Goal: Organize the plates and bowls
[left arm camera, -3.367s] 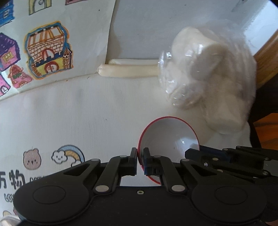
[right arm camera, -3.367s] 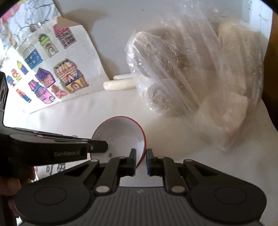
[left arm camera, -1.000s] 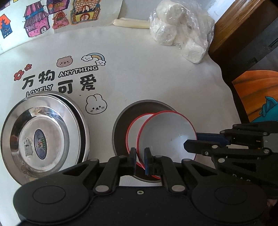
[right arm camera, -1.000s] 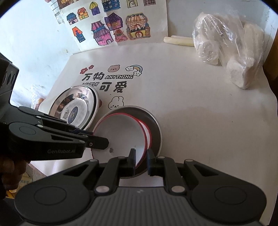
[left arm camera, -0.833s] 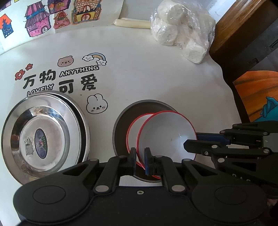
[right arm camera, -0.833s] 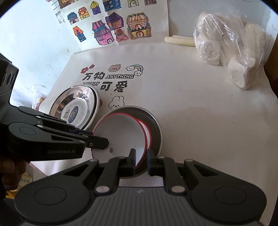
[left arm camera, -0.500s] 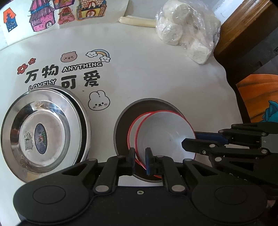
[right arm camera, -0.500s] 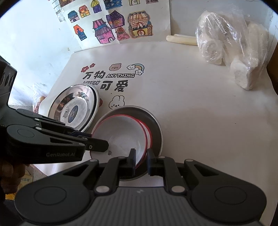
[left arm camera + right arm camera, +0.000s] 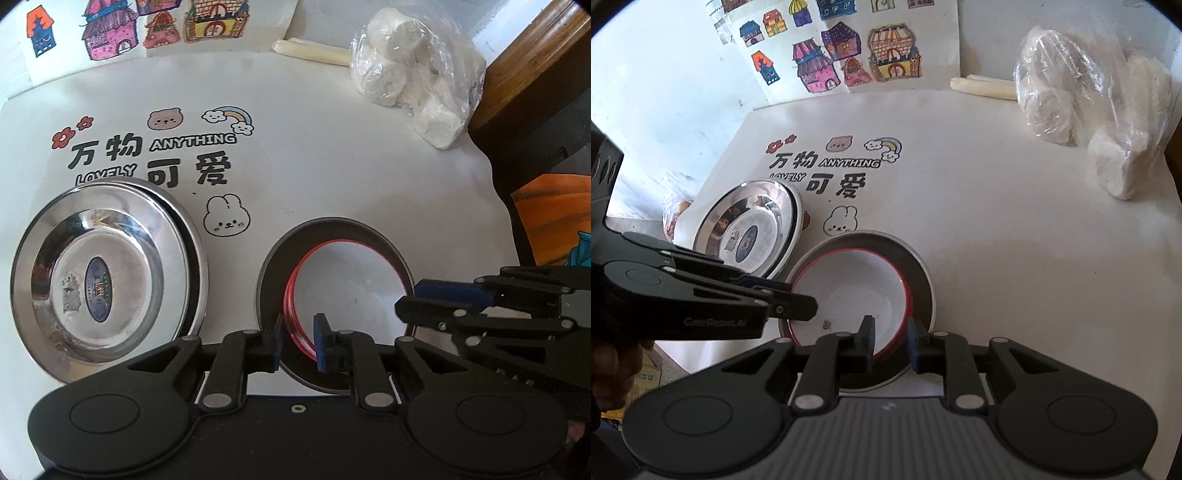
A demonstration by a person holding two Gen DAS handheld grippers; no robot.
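Red-rimmed white bowl (image 9: 351, 284) sits nested in the stack on the grey round plate (image 9: 271, 266), lower centre of frame. Left tongs (image 9: 298, 341) and right tongs (image 9: 889, 345) are released, straddling the rim w/o contact. Withdraw straight back; don't snag rim.

Left wrist view: camera sits behind the left gripper (image 9: 298, 341), looks forward and steeply down onto the table (image 9: 332, 166), close to the red-rimmed bowl (image 9: 351, 284) at lower centre. Right gripper (image 9: 417, 299) enters from the right edge.

Right wrist view: camera behind the right gripper (image 9: 889, 345), a similar downward tilt, taking in more of the wall drawings (image 9: 846, 55). Left gripper (image 9: 798, 299) enters from the left.

The 2 views share: bowl (image 9: 849, 291), steel plate (image 9: 103, 280) (image 9: 750, 229), printed tablecloth lettering (image 9: 155, 158) (image 9: 827, 173), bagged white lumps (image 9: 410, 77) (image 9: 1089, 107).
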